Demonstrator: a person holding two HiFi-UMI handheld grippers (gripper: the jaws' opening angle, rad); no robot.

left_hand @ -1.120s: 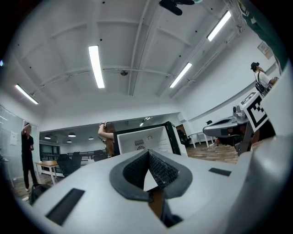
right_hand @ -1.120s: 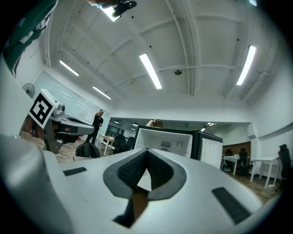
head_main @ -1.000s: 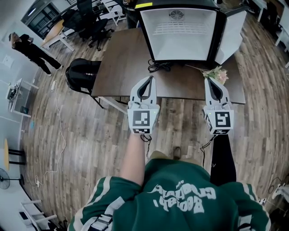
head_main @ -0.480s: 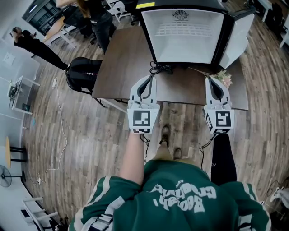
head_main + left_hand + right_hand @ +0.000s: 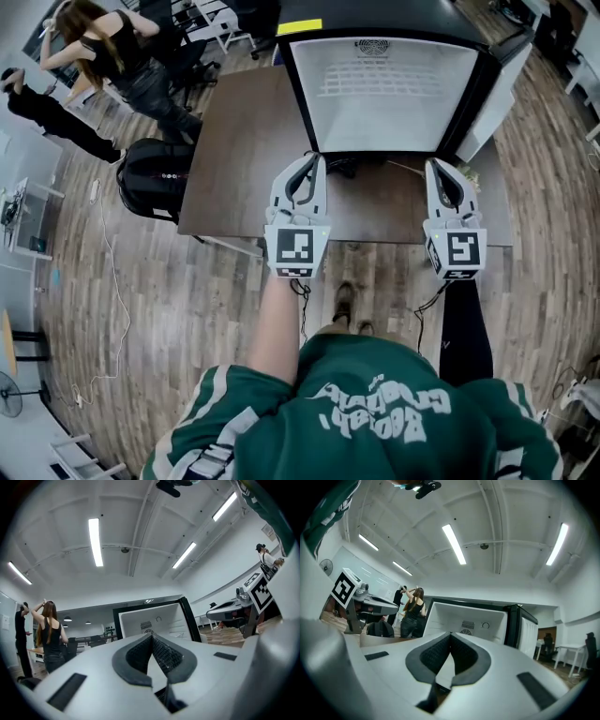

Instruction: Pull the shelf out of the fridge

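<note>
Hovering short of the open fridge (image 5: 386,94), the left gripper (image 5: 312,161) and right gripper (image 5: 439,169) are holding their jaws shut on nothing (no pulling begun yet).

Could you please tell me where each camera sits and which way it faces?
Head view: on the person's head, looking steeply down at table and open fridge; shows green sweater, left gripper, right gripper.
Left gripper view: on the left gripper, looking along its shut fingers toward the fridge; right gripper at right edge.
Right gripper view: on the right gripper, along its shut fingers toward the fridge; left gripper at left edge.
Shared: both gripper views show fridge and bystander with raised arms.
</note>
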